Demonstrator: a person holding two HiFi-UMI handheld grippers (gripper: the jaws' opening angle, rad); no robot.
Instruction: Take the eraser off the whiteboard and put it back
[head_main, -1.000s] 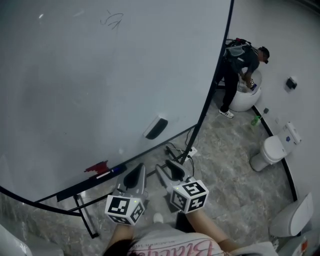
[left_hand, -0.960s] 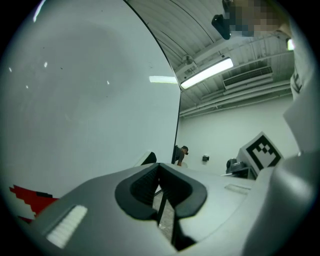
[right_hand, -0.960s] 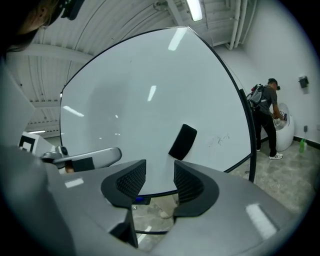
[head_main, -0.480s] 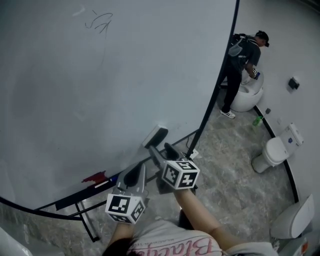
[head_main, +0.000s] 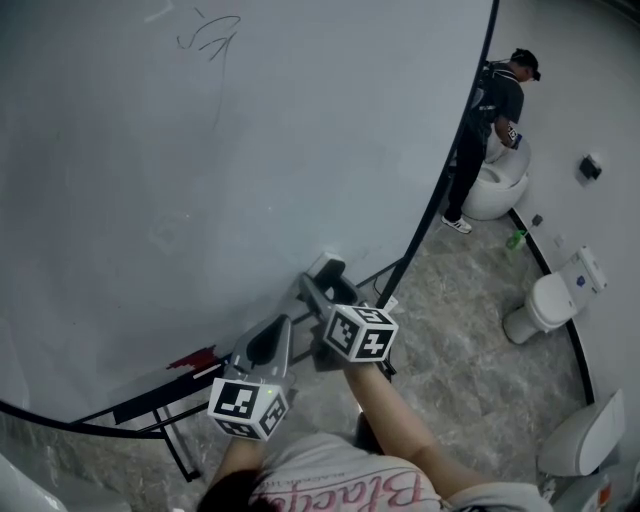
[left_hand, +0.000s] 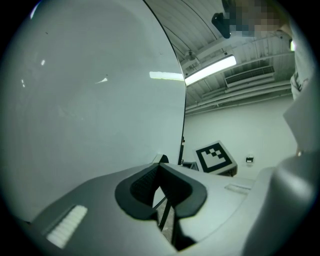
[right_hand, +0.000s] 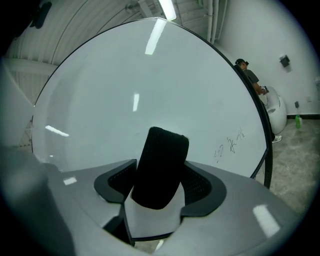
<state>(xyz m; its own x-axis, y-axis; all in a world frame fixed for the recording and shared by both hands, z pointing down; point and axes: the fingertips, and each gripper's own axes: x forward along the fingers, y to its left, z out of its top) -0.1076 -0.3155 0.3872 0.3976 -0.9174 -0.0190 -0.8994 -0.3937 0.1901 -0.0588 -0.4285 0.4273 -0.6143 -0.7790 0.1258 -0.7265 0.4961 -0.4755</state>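
The eraser (head_main: 328, 268), white with a black felt face, sits on the lower right of the whiteboard (head_main: 200, 150). My right gripper (head_main: 325, 290) has reached it. In the right gripper view the eraser (right_hand: 161, 165) stands upright between the jaws of the right gripper (right_hand: 159, 182). Those jaws are opening wide, and the pads stand beside the eraser without visibly pressing on it. My left gripper (head_main: 272, 340) hovers lower left of it, near the board's bottom edge. The left gripper (left_hand: 160, 167) has its tips together and holds nothing.
Red scraps and a marker (head_main: 195, 358) lie on the board's tray. The board's black frame and stand legs (head_main: 400, 270) run down to the right. A person (head_main: 497, 110) stands by a white fixture (head_main: 497, 195) at the far right, with another white fixture (head_main: 545, 300) and a green bottle (head_main: 514, 240) on the floor.
My right gripper moved up and forward from beside the left one to the eraser, and its jaws spread around it. The left gripper shifted slightly.
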